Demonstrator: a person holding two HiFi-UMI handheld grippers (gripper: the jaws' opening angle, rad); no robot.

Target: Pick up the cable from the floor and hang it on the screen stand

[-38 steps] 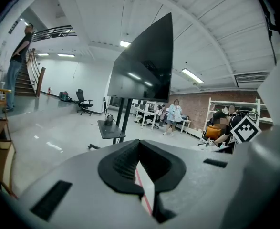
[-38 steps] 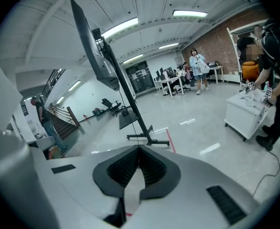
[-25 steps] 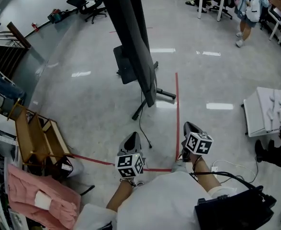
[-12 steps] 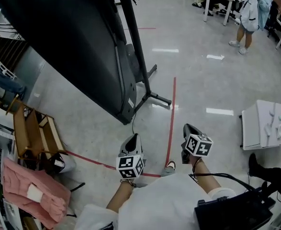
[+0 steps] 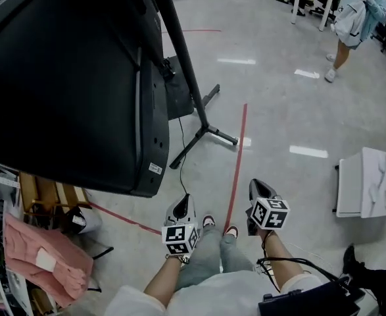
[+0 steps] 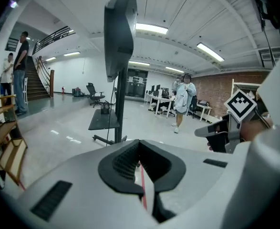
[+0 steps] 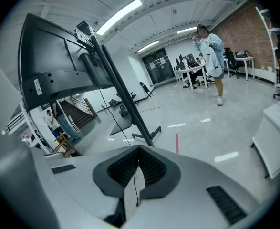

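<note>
So the cable [image 5: 181,180] is seen as a thin black line dropping from behind the screen [image 5: 61,78]. From there it's trailed across the floor [image 5: 291,110], past the front leg of the screen stand [image 5: 191,84], toward the person's feet. Its near end is lost right at the tip of the left claw [image 5: 185,200], and whether the two touch can't be told. The left claw is clenched with nothing in it. The right claw [image 5: 254,184] is clenched too and empty. It's held well to the right of the cable, across the red tape line [image 5: 237,157]. In the right gripper view, a thin dark line is glimpsed through the gap behind the closed tips.
</note>
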